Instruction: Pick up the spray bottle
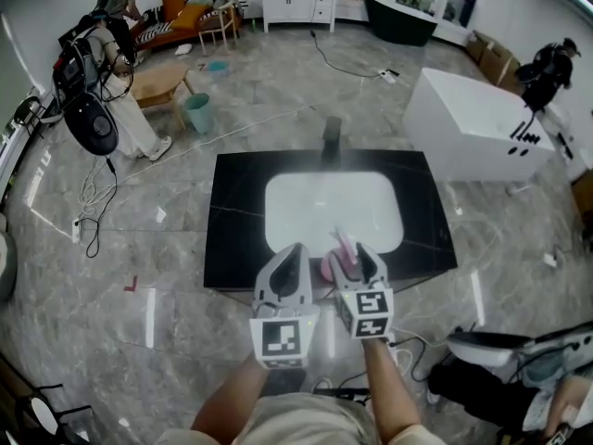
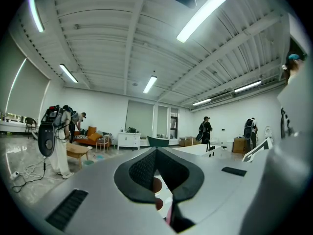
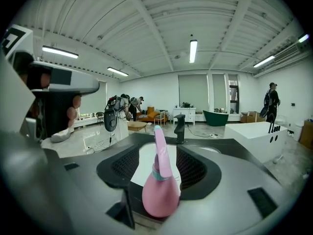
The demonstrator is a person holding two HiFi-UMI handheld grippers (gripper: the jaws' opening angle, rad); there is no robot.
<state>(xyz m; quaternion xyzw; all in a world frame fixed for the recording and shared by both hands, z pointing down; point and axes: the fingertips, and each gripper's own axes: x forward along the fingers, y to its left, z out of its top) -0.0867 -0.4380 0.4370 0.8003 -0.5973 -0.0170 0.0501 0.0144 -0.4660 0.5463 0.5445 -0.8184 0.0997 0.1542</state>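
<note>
A pink spray bottle (image 1: pixel 328 268) with a long pink nozzle stands at the near edge of the black counter (image 1: pixel 236 221), in front of the white sink basin (image 1: pixel 278 213). My right gripper (image 1: pixel 357 251) is around it. In the right gripper view the bottle (image 3: pixel 161 195) rises upright between the jaws, with a gap showing on each side of its neck, so the right gripper (image 3: pixel 159 149) is open. My left gripper (image 1: pixel 295 248) hovers just left of the bottle. In the left gripper view its pads meet at the tip, and the left gripper (image 2: pixel 156 151) is shut and holds nothing.
A dark faucet (image 1: pixel 331 137) stands at the back of the basin. A white bathtub (image 1: pixel 473 128) sits to the right of the counter. Several people (image 1: pixel 102 91) stand at the far left by a sofa. Cables lie on the marble floor (image 1: pixel 176 248).
</note>
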